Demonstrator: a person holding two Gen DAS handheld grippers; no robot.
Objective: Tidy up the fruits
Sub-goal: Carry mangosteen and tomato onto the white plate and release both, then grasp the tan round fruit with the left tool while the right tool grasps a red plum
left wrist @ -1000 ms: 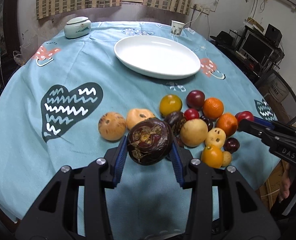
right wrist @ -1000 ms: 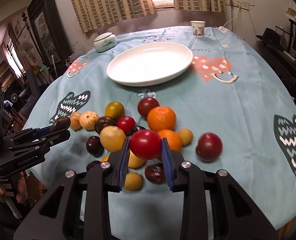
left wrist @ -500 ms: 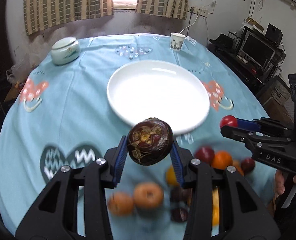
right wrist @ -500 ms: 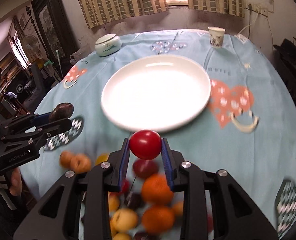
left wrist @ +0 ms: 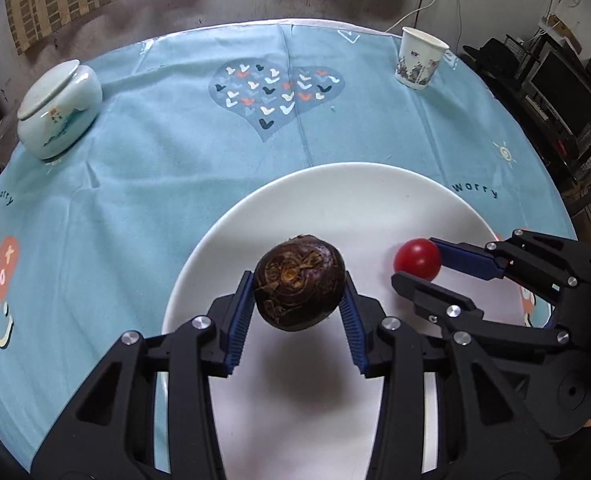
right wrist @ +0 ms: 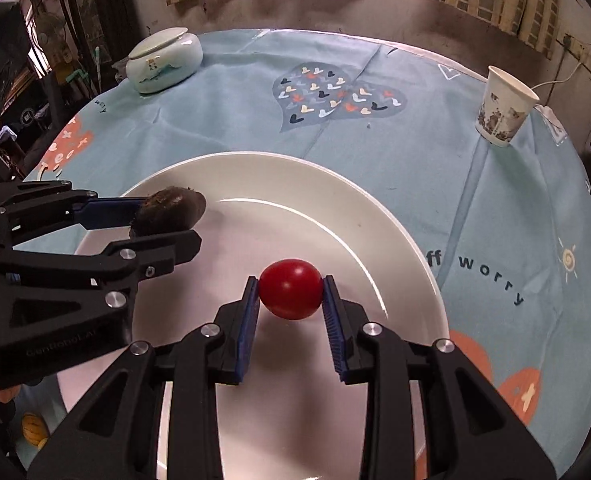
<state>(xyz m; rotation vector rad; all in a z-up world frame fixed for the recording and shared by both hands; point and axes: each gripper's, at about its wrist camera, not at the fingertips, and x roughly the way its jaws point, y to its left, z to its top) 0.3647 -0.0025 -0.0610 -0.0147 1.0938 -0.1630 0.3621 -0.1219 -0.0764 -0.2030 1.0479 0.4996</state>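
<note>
My left gripper [left wrist: 298,295] is shut on a dark purple-brown round fruit [left wrist: 298,284] and holds it above the large white plate [left wrist: 335,192]. My right gripper [right wrist: 290,295] is shut on a small red fruit [right wrist: 290,294] and holds it above the same plate [right wrist: 335,208]. In the left wrist view the right gripper [left wrist: 419,266] with the red fruit [left wrist: 417,259] is at the right. In the right wrist view the left gripper [right wrist: 167,220] with the dark fruit [right wrist: 171,212] is at the left. The plate has nothing lying on it.
A lidded pale ceramic jar [left wrist: 57,108] stands at the far left of the blue tablecloth. A paper cup [left wrist: 417,58] stands at the far right. One yellow fruit [right wrist: 33,426] shows at the table's near left edge. Shelves with electronics [left wrist: 555,76] are beyond the right edge.
Both grippers have carried their fruits forward from the fruit pile to above the plate. The pile has dropped out of view behind them.
</note>
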